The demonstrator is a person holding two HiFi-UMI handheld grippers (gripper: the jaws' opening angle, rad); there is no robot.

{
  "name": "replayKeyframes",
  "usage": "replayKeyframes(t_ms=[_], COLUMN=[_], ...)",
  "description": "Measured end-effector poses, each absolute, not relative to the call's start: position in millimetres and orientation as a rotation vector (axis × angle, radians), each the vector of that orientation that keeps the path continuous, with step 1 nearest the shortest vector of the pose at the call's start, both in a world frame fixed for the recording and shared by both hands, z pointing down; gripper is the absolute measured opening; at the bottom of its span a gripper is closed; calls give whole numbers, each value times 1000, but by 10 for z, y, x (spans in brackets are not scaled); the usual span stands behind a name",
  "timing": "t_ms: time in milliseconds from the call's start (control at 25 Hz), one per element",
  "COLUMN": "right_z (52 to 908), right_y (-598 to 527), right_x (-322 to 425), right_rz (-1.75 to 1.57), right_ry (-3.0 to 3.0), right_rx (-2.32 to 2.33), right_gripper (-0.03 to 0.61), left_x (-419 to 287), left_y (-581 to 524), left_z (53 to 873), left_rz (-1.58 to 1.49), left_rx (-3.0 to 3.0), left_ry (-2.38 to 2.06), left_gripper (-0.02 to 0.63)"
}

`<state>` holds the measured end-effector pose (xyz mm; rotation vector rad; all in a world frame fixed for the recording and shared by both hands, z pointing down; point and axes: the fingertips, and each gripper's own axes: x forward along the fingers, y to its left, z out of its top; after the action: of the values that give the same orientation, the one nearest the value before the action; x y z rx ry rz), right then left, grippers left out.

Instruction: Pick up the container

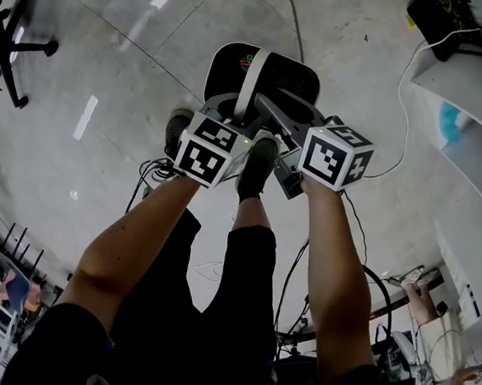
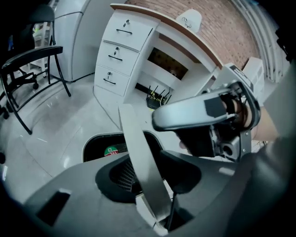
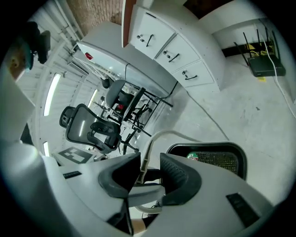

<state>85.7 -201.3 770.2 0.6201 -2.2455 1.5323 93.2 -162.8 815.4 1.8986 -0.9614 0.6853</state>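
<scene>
A black mesh container (image 1: 268,71) with a pale arched handle (image 1: 248,87) sits below me over the grey floor; a red and green sticker shows inside it. My left gripper (image 1: 230,111) straddles the handle from the left. In the left gripper view the handle band (image 2: 138,152) runs up between the wide jaws of that gripper (image 2: 149,183), with a gap on its right side. My right gripper (image 1: 274,117) comes in from the right. The thin handle (image 3: 147,155) stands edge-on between the pads of my right gripper (image 3: 149,175), close to the left pad and clear of the right one.
A white desk with drawers (image 2: 118,48) stands beyond the container, a router (image 3: 262,65) under it. Black chairs (image 3: 88,126) and a chair base (image 1: 23,43) are on the left. Cables (image 1: 403,109) cross the floor. My shoe (image 1: 258,165) is just behind the grippers.
</scene>
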Motion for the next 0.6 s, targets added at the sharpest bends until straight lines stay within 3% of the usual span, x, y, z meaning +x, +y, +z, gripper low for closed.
replayKeyframes(t_ms=[280, 600], right_z=[7562, 7438], right_y=[-2071, -1871], right_x=[1552, 2013], right_rz=[1536, 1524], right_ry=[-2263, -2248], right_rx=[857, 1019], right_gripper=[106, 106], left_x=[968, 1139], left_y=[-1787, -1838], left_z=[8222, 8202], left_rz=[717, 671], left_rx=[1877, 1841], left_ry=[-970, -982], left_gripper=[96, 59])
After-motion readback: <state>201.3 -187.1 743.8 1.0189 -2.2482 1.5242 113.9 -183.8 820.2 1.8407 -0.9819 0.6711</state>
